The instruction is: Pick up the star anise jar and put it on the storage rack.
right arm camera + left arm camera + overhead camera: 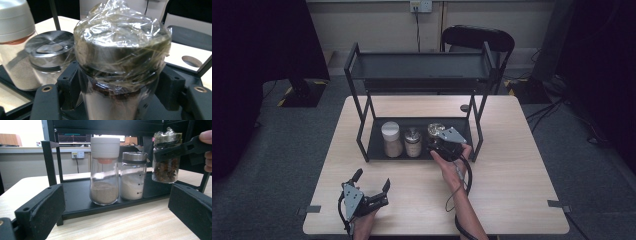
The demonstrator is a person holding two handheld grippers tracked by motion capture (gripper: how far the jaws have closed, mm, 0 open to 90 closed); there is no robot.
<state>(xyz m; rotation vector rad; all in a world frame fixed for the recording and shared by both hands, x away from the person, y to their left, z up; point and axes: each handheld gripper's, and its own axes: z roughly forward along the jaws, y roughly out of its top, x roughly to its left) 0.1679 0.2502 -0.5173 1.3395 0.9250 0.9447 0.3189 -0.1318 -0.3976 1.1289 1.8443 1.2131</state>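
Right gripper view: we have the plastic-wrapped jar [120, 67] clamped just under its lid

From the high view our right gripper [438, 140] reaches into the lower tray [374, 145] of the black rack [422, 70], its jaws closed on that jar at the right end of the row; in the left gripper view the jar seems to sit higher than the white-capped jar [104, 170] and the steel-capped jar [133, 176] beside it, so we judge it is being lifted out or set in. Next we must keep it upright and clear of the steel-capped neighbour and the rack post. Our left gripper [371, 189] rests on the table [512, 200] near the front edge, jaws spread, holding nothing
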